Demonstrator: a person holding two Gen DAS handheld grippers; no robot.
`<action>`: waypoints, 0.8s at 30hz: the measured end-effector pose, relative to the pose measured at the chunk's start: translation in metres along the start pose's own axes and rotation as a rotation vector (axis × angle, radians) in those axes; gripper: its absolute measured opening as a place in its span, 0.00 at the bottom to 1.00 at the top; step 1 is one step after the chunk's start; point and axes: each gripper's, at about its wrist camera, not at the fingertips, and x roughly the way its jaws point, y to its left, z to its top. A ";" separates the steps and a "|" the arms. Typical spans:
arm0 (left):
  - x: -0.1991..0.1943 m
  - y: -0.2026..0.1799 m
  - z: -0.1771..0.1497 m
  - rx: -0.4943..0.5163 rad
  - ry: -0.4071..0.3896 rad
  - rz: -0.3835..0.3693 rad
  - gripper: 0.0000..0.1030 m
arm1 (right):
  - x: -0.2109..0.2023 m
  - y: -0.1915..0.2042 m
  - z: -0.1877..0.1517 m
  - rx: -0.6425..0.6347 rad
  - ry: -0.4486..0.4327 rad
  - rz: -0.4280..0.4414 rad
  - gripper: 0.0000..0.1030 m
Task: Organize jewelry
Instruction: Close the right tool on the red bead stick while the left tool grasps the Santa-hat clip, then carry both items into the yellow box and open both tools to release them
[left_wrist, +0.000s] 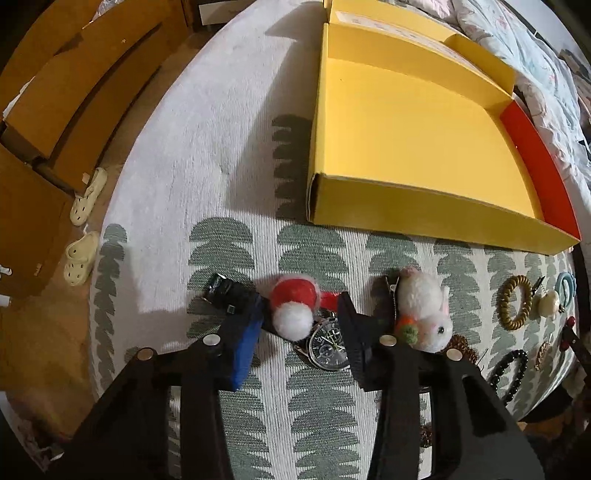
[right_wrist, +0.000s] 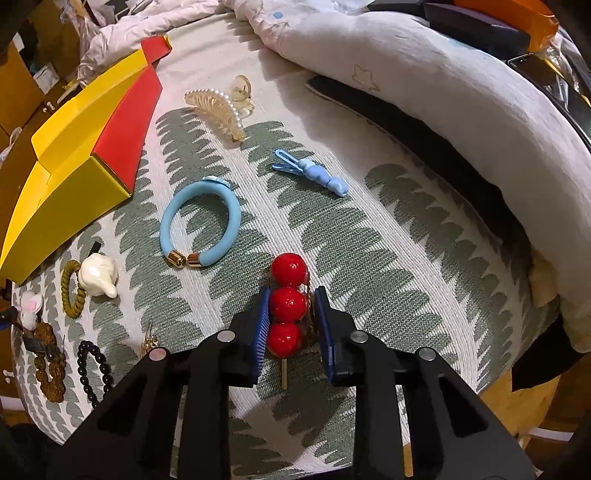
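In the left wrist view, my left gripper (left_wrist: 299, 314) is open around a red-and-white pompom hair clip (left_wrist: 295, 306) lying on a black wristwatch (left_wrist: 327, 341). A white plush rabbit clip (left_wrist: 424, 314) lies just right of the right finger. The open yellow box (left_wrist: 417, 147) stands beyond, empty. In the right wrist view, my right gripper (right_wrist: 290, 314) has its blue pads (right_wrist: 263, 325) close on both sides of a hair clip with three red balls (right_wrist: 287, 306) lying on the cloth; contact is unclear.
On the patterned cloth: a blue bangle (right_wrist: 201, 229), a blue clip (right_wrist: 310, 171), a pearl claw clip (right_wrist: 221, 107), a white bow hair tie (right_wrist: 98, 278), a dark bead bracelet (right_wrist: 94, 369). A quilt (right_wrist: 424, 92) lies to the right. Cardboard boxes (left_wrist: 66, 92) and slippers (left_wrist: 85, 225) sit left.
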 end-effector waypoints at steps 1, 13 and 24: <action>-0.001 0.001 0.000 -0.002 -0.003 -0.006 0.37 | 0.000 0.000 0.000 -0.002 -0.001 0.000 0.24; -0.003 0.003 0.002 0.002 -0.013 -0.040 0.13 | -0.003 -0.002 -0.002 0.013 -0.003 0.019 0.23; -0.023 0.005 -0.010 0.006 -0.064 -0.071 0.11 | -0.016 -0.008 -0.005 0.041 -0.034 0.067 0.23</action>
